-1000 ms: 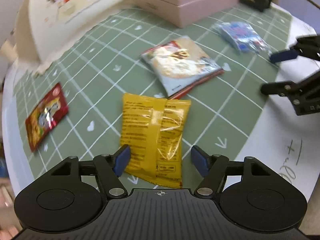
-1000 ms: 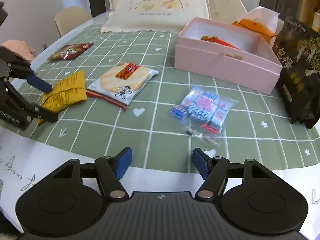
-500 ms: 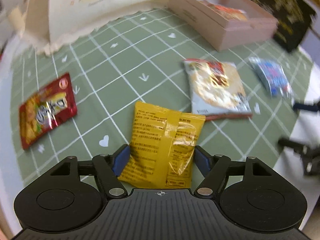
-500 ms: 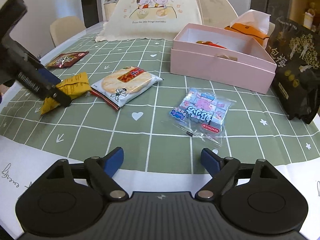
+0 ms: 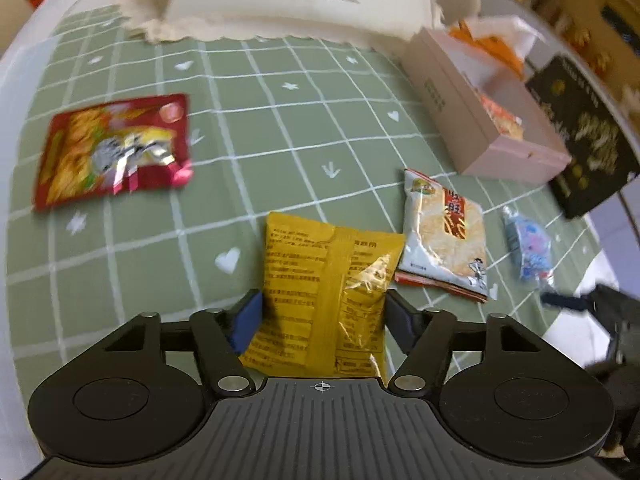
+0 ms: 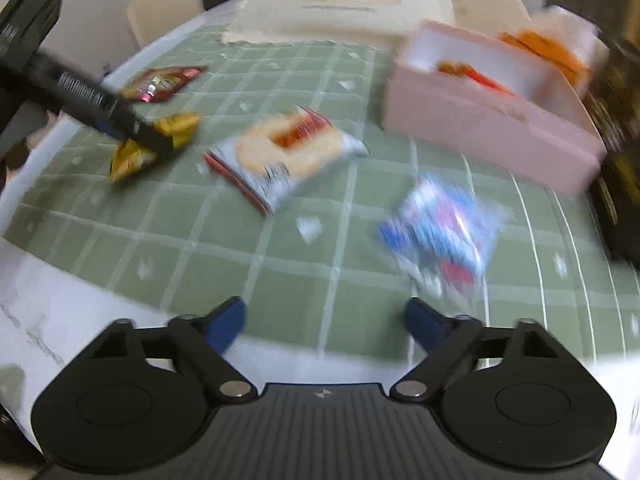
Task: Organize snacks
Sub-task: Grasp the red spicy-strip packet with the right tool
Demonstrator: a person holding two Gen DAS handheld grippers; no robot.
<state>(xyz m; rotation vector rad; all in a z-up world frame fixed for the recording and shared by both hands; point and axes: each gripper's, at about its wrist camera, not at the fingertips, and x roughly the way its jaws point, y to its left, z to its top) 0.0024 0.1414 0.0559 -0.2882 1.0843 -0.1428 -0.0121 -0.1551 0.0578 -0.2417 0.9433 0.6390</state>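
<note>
- Left gripper [image 5: 322, 316] now has the yellow bag [image 5: 328, 292] between its fingers, and the jaws are closing on it. A second ago the bag lay in front of the tips, a bit skewed to them; now its long side runs straight up between them. I judge the pads touch the bag's two edges, but the right one is hidden behind the foil, so I cannot say the pinch is firm.
- Right gripper [image 6: 324, 322] is spread wide with nothing between the fingers. Since half a second ago it has come nearer to the blue candy pack [image 6: 444, 228], which lies just ahead of its right finger, still on the cloth [image 6: 256, 276].
- Pink box [image 6: 488, 136] stands open at the far right with one red-orange snack inside. It has not changed, and I take it as the place where the snacks go.
- Rice cracker pack [image 5: 444, 236] lies just right of the yellow bag, apart from it. The red pack [image 5: 114, 148] lies well apart, at the far left. Both are where they were.
- For the task this means, in my judgement: the first pick is nearly made on the left and the second one is being prepared on the right. Four snacks are still on the cloth, so most of the work remains.
- Yellow bag is soft and puffy; I think it can slip or twist if I lift it before the jaws finish.
</note>
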